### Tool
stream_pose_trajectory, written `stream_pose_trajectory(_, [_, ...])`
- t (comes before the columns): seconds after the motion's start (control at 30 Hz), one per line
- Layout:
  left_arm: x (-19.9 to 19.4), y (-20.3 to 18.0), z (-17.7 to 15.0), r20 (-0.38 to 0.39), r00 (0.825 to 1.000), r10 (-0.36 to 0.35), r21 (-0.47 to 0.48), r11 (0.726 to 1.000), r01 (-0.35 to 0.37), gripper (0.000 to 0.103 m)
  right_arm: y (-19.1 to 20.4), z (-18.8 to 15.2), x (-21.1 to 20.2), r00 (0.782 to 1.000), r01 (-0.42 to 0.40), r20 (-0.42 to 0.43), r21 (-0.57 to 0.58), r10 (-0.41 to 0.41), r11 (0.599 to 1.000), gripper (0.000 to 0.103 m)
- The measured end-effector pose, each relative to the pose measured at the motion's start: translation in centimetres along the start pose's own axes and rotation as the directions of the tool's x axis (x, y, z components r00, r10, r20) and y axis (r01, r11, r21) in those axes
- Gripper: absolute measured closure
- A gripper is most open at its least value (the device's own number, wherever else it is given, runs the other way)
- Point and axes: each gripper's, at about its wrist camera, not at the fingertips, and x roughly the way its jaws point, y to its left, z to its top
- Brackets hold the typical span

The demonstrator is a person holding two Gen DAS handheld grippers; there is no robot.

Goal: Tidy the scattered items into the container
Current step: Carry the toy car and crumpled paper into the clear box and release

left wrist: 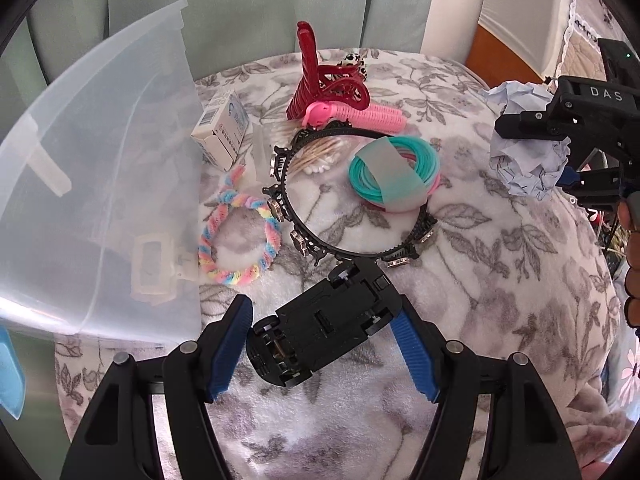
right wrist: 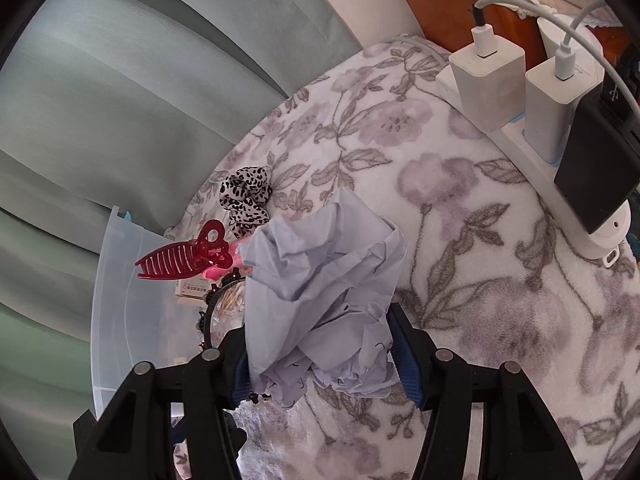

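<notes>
The left wrist view looks down on a surface covered by a white fleece blanket [left wrist: 500, 264] printed with grey flowers; pale green curtains [left wrist: 248, 4] hang behind it. A clear plastic container [left wrist: 96, 168] stands tilted at the left, its rim toward the items. Scattered beside it are a small white box [left wrist: 222, 130], a pastel rainbow hair tie [left wrist: 240, 236], a black toothed headband [left wrist: 348, 196], a bag of cotton swabs [left wrist: 320, 156], a banded bundle of teal and pink rings [left wrist: 394, 174], a pink hair roller [left wrist: 356, 116] and a red claw clip [left wrist: 320, 76]. The left claw [left wrist: 324, 340] is clamped on a black toy car [left wrist: 324, 328], underside up, above the blanket. The blanket's right half lies bare. At the right edge the right claw [left wrist: 560, 152] grips a crumpled pale blue paper ball [left wrist: 524, 140].

The right wrist view shows that claw [right wrist: 320, 360] pinching the paper ball [right wrist: 320, 292], which blocks most of the items. Only here appear a leopard-print scrunchie [right wrist: 244, 196] near the curtain and, along the blanket's right edge, a white power strip [right wrist: 532, 160] carrying white chargers [right wrist: 488, 80] and a black adapter [right wrist: 596, 168]. The container's wall [right wrist: 116, 300] sits at lower left, the red clip [right wrist: 188, 256] beside it.
</notes>
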Motion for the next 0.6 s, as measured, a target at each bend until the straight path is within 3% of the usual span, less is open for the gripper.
stream_pose_trajectory(0.2, [-3.2, -1.0, -0.2, 0.053, 0.998, -0.017, 0.0, 1.0, 0.017, 0.031, 1.4, -0.3, -1.8, 1.0, -0.007, 0.027, -0.028, 0.008, 1.0, 0.041])
stream_pose_trajectory(0.6, [-7.5, -1.6, 3.3, 0.186, 0.981, -0.053, 0.038, 0.998, 0.047, 0.031, 5.5, 0.4, -4.9, 0.995, -0.028, 0.096, -0.107, 0.038, 0.994, 0.041])
